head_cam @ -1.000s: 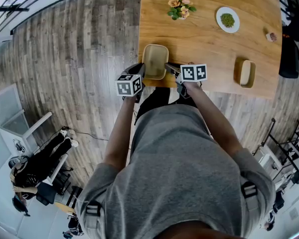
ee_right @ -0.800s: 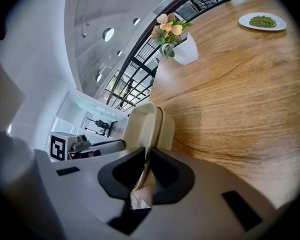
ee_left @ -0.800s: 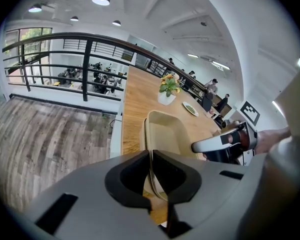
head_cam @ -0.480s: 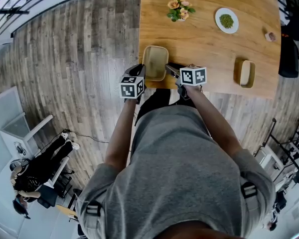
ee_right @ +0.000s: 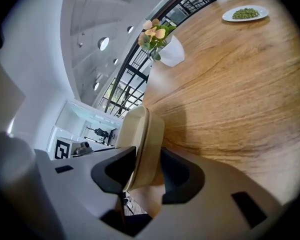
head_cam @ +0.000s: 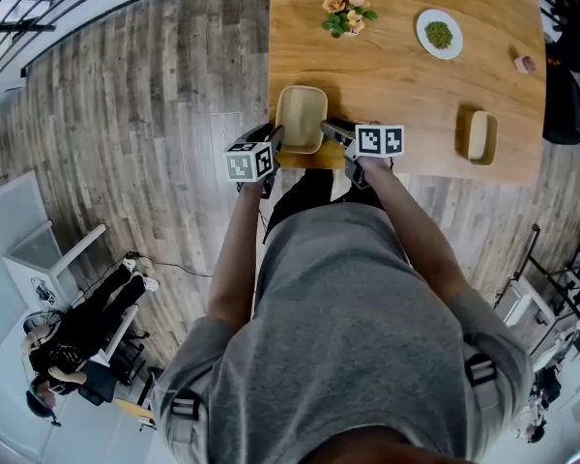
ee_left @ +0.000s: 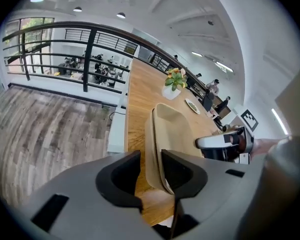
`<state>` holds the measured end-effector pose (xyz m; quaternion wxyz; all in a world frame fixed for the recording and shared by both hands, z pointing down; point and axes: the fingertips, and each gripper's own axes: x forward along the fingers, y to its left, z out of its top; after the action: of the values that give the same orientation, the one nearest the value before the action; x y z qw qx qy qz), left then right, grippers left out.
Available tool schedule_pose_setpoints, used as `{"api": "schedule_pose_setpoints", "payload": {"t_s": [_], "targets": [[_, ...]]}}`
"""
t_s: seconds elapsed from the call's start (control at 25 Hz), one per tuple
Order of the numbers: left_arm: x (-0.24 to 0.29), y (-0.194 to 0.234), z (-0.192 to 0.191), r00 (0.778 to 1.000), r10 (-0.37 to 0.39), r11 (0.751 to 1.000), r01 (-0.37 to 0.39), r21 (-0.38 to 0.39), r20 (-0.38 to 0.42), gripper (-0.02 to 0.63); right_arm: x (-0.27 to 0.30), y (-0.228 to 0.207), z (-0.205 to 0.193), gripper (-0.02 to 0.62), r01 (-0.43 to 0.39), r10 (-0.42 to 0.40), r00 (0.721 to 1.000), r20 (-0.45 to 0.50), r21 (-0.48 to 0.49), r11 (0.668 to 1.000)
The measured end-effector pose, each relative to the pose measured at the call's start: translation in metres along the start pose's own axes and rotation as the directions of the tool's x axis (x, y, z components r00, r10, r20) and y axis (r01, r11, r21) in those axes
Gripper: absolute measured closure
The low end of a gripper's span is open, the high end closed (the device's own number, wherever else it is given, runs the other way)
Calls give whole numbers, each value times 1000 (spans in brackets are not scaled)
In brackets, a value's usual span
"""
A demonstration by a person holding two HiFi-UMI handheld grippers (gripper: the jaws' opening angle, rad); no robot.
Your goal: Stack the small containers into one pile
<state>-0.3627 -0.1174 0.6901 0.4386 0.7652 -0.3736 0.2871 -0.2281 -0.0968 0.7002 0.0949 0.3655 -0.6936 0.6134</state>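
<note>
Releasing is the step in hand: the left gripper (head_cam: 274,137) and the right gripper (head_cam: 331,130) have both just been opening. Head view: the beige container (head_cam: 302,119) sits on the wooden surface (head_cam: 406,95) at its near edge. The left gripper is at the container's near-left corner and the right gripper at its near-right side. A second small container (head_cam: 479,135) lies well apart to the right, near the same edge. A plate of greens (head_cam: 438,34) and a flower pot (head_cam: 346,14) stand farther back. Left gripper view: the fingers (ee_left: 121,176) stand partly apart. The container's rim runs between them with a gap on either side, so no pad presses on it. Right gripper view: the fingers (ee_right: 177,176) stand wide apart around the container's side wall. A clear gap shows at one finger and the wall lies close to the other, without a clamp. Whether this piece is a single container or two already nested cannot be determined from these views. Judgement: the beige container is set down and bears on the surface alone. The pile is incomplete while the second small container lies separate. The next move calls for drawing both grippers back off the rim without dragging it toward the edge.
</note>
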Motion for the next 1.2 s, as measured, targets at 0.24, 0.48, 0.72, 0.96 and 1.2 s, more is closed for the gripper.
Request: {"api": "schedule_pose_setpoints", "payload": {"t_s": [0.24, 0.48, 0.72, 0.96, 1.2], "targets": [[0, -12, -4, 998, -61, 998, 61, -4, -7, 542, 1, 13, -4, 531, -50, 49, 998, -41, -16, 999], [-2, -17, -8, 997, -72, 997, 72, -14, -30, 545, -7, 17, -6, 540, -78, 79, 996, -33, 20, 997], [-5, -31, -7, 993, -119, 992, 118, -41, -24, 545, -23, 19, -4, 540, -90, 89, 996, 15, 41, 995], [4, -60, -5, 987, -160, 987, 159, -16, -29, 540, -51, 7, 2, 539, -76, 73, 995, 70, 43, 996], [17, -101, -10, 973, -221, 975, 223, 22, -66, 524, -88, -9, 11, 540, -51, 44, 990, 131, 46, 998]]}}
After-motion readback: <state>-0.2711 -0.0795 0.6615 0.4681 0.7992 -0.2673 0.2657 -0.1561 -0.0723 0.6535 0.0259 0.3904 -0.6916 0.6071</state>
